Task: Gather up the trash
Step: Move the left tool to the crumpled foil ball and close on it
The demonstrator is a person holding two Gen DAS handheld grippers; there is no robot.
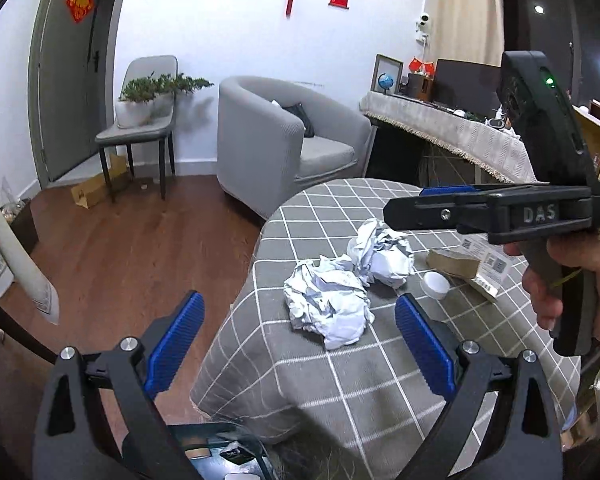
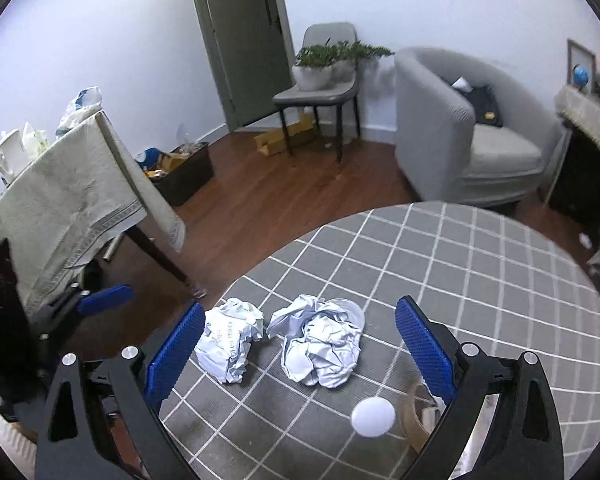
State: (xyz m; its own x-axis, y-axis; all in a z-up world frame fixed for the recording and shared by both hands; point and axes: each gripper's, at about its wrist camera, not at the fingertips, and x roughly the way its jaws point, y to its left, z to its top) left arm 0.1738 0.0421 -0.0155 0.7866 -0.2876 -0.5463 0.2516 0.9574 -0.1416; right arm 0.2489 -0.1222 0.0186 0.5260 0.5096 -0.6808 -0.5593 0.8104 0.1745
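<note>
Two crumpled white paper balls lie on a round table with a grey checked cloth (image 1: 340,384). The nearer ball (image 1: 326,300) sits between and just beyond my left gripper's open blue pads (image 1: 300,344). The farther ball (image 1: 382,258) lies behind it. In the right wrist view the left ball (image 2: 230,338) and the larger ball (image 2: 320,344) lie ahead of my open, empty right gripper (image 2: 296,348). A white round lid (image 2: 373,417) and a brown cardboard piece (image 1: 454,262) lie close by. The right gripper (image 1: 432,204) hovers over the table in the left wrist view.
A dark bin (image 1: 224,452) stands below the table edge near my left gripper. A grey armchair (image 2: 468,128), a chair with a potted plant (image 2: 324,80), a cloth-covered table (image 2: 68,200) and a box of clutter (image 2: 180,168) stand around on the wood floor.
</note>
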